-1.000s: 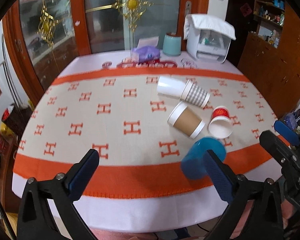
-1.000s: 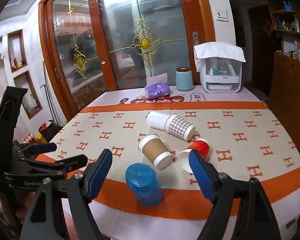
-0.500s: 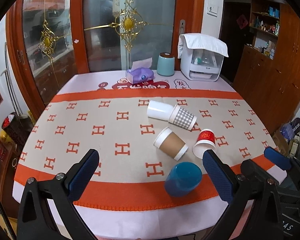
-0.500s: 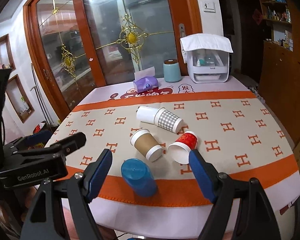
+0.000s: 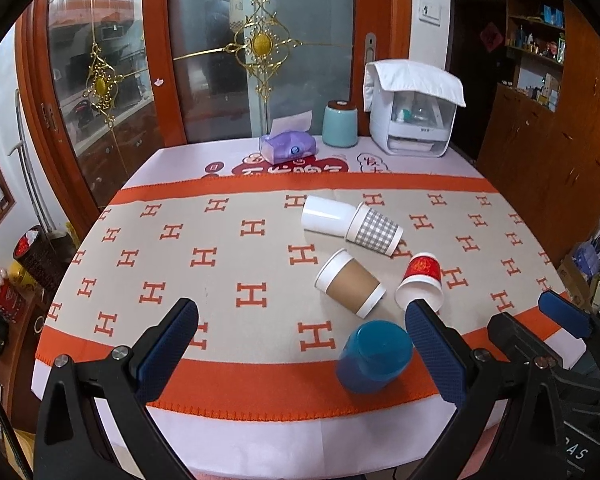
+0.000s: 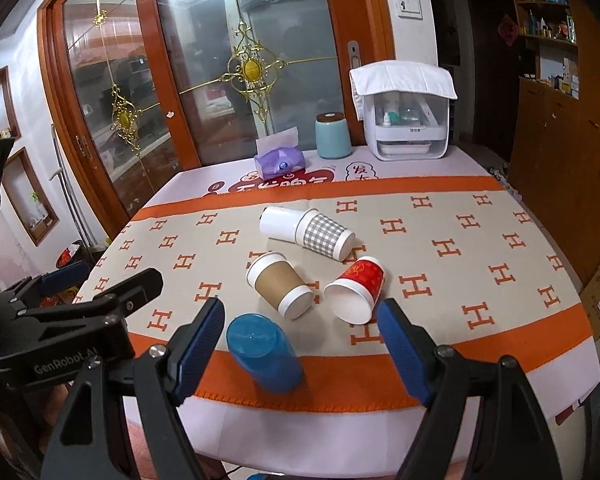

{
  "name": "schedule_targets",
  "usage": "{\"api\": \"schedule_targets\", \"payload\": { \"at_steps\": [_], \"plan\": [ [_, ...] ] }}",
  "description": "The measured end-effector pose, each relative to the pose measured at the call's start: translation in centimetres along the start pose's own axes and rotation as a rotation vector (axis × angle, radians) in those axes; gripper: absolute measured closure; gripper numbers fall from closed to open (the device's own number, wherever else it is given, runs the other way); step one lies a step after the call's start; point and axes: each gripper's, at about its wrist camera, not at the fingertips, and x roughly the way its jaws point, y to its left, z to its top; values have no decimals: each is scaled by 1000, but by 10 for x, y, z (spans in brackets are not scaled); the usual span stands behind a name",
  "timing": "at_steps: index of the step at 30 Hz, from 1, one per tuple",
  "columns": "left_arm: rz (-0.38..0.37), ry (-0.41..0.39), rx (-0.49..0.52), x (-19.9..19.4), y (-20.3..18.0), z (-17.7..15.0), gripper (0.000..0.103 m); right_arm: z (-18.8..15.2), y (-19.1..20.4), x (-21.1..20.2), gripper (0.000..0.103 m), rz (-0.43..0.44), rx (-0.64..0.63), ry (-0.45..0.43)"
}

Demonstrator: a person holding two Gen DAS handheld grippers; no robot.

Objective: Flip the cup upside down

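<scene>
Both hand-held grippers hang over the near edge of the tabletop (image 5: 228,440) with jaws spread wide, holding nothing — the left hand-held gripper (image 5: 302,354) low in its frame, the right hand-held gripper (image 6: 300,344) likewise. The blue cup (image 6: 264,352) lies on its side on the orange band, lower centre of the right view, between that gripper's fingers but untouched. Behind it lie a brown cup (image 6: 278,284), a red cup (image 6: 356,290), and a checked cup (image 6: 326,238) nested with a white cup (image 6: 280,224).
</scene>
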Motion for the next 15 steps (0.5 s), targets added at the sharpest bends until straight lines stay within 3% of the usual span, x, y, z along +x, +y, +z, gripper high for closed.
{"api": "schedule_targets", "payload": {
  "at_steps": [15],
  "plan": [
    [6,62,-15,16,2,-7,1,-2,1,8,24,2,-1,20]
  ]
}}
